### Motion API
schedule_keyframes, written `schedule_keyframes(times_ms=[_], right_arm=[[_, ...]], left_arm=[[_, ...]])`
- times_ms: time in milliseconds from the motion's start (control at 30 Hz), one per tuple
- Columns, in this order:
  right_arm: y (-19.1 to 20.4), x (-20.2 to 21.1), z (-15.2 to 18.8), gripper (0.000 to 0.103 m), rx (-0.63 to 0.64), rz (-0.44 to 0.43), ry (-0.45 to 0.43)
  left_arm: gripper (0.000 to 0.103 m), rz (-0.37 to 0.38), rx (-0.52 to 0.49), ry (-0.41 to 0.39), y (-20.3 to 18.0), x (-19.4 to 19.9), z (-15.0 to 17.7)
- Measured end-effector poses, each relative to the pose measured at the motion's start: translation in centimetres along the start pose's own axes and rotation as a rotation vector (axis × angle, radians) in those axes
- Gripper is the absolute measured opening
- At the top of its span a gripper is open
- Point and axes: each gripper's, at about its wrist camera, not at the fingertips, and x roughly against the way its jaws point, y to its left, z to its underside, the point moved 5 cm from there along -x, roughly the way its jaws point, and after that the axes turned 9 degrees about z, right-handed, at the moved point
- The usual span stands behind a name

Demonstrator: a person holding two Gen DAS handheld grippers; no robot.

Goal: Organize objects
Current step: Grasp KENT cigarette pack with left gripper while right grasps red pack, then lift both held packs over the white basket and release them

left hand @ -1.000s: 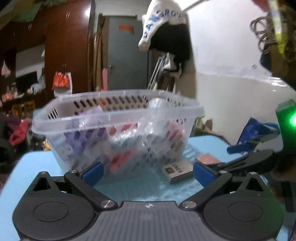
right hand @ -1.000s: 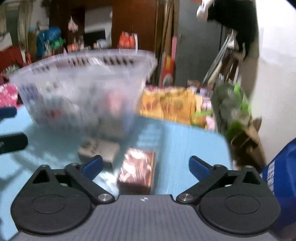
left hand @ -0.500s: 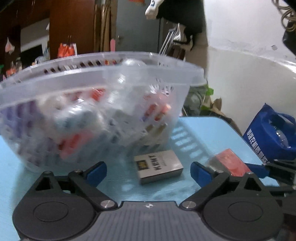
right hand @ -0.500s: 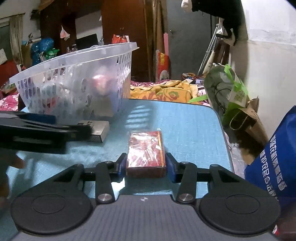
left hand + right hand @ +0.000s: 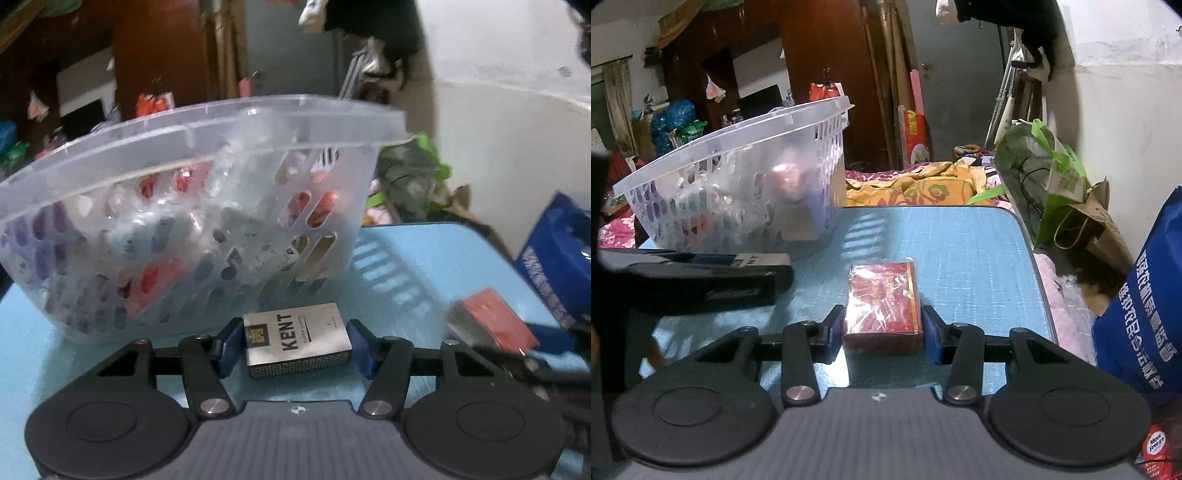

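Lowest in the left wrist view, the left gripper (image 5: 295,345) is clamped on the grey cigarette pack (image 5: 297,343), blue pads touching both short ends, so the pack's long axis runs left-right across the frame with the KENT print facing up, lying flat on the blue table (image 5: 406,266). Over in the right wrist view, the right gripper (image 5: 882,330) is clamped on the red box (image 5: 882,304), but that one points away from the camera, long axis running up the frame, pads on its long sides. There's plenty of bare blue tabletop beyond the red box up to the far rounded edge, and the right edge sits close by, with a blue bag (image 5: 1145,306) just past it. The clear basket (image 5: 738,184) stands at mid left, right behind the grey pack, nearly touching it. It's packed with a jumble of red, purple and white stuff, too blurry through the slotted walls to tell what.
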Motion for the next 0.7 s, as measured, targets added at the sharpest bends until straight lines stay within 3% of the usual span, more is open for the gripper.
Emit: schedule_keyframes(times_ms=[200,267,400,500,600,700], right_arm=[[0.3,0.5,0.0,0.047,0.012,0.008,-0.02],[0.4,1.4,0.2,0.047,0.002,-0.036,-0.048],[1.7,5.0,0.3,0.047,-0.017,-0.125,-0.157],[4.2,8.3,-1.4,0.047,0.0,-0.179,-0.255],[7.0,10.1,-4.7,0.047,0.031,-0.259,-0.305],[9.5,10.0,-9.5,0.047,0.097,-0.229,-0.344]], left_arm=[[0.063,0.162,-0.011,-0.095,2.3,5.9,2.2],[0.063,0.202,-0.031,-0.156,3.6,8.8,3.4],[0.063,0.207,-0.036,-0.283,6.8,13.6,3.6],[0.063,0.237,-0.003,-0.353,9.4,16.7,2.0],[0.063,0.214,-0.01,-0.426,11.1,18.7,-0.9],[0.063,0.192,-0.009,-0.426,12.4,17.9,-5.6]])
